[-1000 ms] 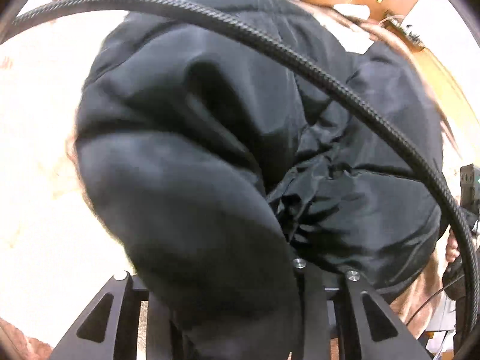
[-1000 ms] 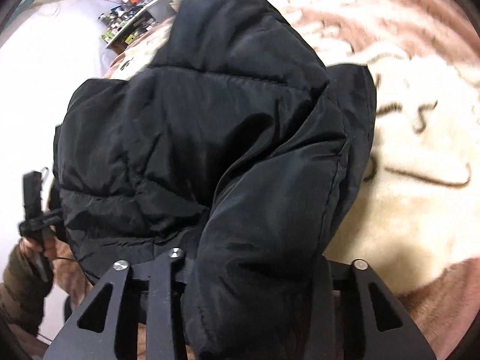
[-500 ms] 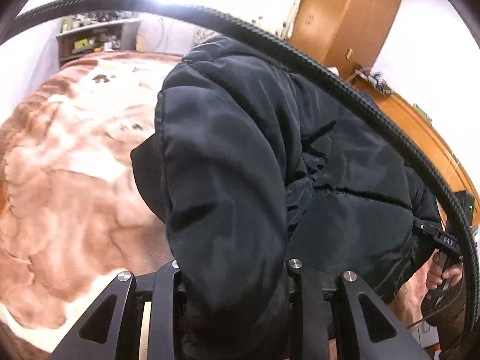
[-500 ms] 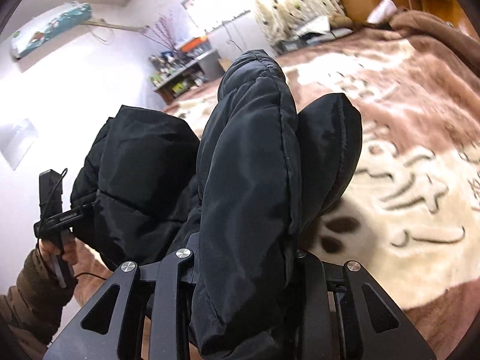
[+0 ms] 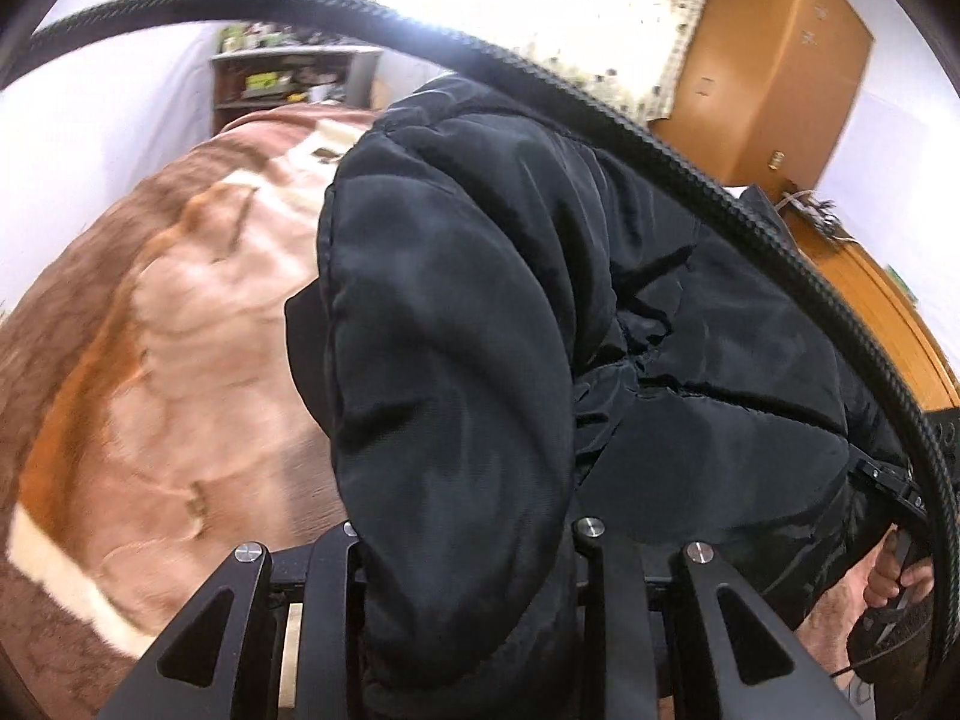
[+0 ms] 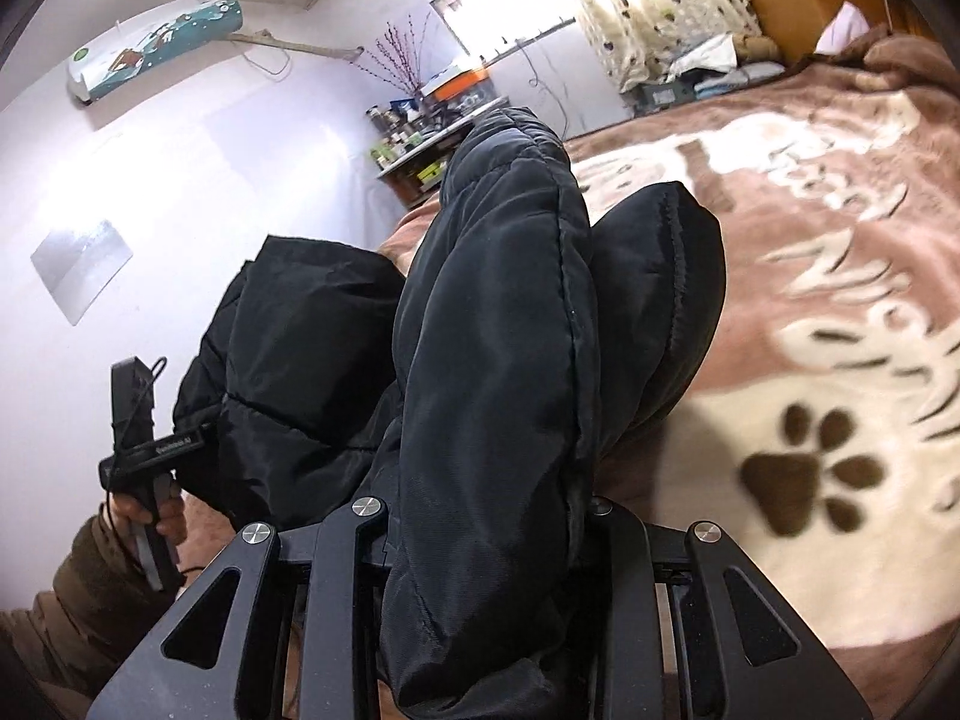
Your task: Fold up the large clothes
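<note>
**Padded jacket held up off the bed by both grippers**

The black quilted puffer jacket filled the middle of both wrist views, hanging clear of the bed with a thick fold of it bunched between each pair of fingers. It looked soft and bulky rather than heavy: the padding bulged in fat rolls, and the smooth, slightly shiny shell seemed likely to slide unless a good wad was pinched. A stitched edge or seam, such as the one running down the centre of the right view, would probably give the surest hold.

The left gripper was narrowed tightly on a fat fold at the bottom centre of its frame. The right gripper likewise clamped a roll of padding at the bottom centre of its own. In the lower left of the right view, a hand in an olive sleeve held the other tool's handle.

Beneath lay a plush brown-and-cream blanket printed with a paw mark, spread over the bed and soft enough to wrinkle under a fold. Farther out stood a cluttered shelf, a wall air conditioner in the upper left, spotted curtains at a bright window, and an orange-brown wooden wardrobe in the upper right of the left view.
</note>
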`<state>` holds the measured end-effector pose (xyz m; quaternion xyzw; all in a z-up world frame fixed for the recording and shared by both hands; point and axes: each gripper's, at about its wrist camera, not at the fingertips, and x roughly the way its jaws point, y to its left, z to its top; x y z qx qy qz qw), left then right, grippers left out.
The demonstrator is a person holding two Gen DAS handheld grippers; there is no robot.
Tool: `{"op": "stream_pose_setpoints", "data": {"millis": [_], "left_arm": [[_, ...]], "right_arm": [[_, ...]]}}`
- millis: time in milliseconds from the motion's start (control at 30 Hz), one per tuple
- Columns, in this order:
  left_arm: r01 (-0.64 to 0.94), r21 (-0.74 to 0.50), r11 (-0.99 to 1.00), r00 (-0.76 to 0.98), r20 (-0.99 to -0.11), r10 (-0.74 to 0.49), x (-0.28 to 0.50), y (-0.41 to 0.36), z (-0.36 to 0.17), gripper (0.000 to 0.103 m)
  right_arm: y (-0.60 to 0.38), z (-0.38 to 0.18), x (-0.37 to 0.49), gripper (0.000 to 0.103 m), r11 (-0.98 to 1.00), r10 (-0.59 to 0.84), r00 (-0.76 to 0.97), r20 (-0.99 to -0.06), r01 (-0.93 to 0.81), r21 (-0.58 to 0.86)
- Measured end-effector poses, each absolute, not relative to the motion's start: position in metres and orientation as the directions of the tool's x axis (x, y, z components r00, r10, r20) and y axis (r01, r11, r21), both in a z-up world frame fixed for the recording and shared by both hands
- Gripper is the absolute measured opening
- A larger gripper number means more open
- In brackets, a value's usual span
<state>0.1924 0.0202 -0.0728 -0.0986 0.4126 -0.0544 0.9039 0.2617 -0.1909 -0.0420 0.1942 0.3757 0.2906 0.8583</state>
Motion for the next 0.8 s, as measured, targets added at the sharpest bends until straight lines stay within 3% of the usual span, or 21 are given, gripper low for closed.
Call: {"op": "stream_pose_setpoints", "data": {"millis": [267, 400, 800], "left_arm": [[-0.090, -0.234, 0.968, 0.597, -0.791, -0.136, 0.178, 0.078, -0.118, 0.030], [-0.119, -0.241, 0.963, 0.573, -0.809, -0.131, 0.173, 0.089, -0.132, 0.032], [-0.131, -0.193, 0.972, 0.537, -0.838, -0.094, 0.190, 0.088, -0.142, 0.056]], "right_arm": [[-0.170, -0.083, 0.254, 0.030, 0.762, 0.632, 0.526, -0.570, -0.289, 0.579], [-0.177, -0.099, 0.249, 0.030, 0.813, 0.572, 0.525, -0.630, -0.256, 0.524], [-0.183, -0.119, 0.240, 0.047, 0.867, 0.492, 0.516, -0.701, -0.221, 0.446]]}}
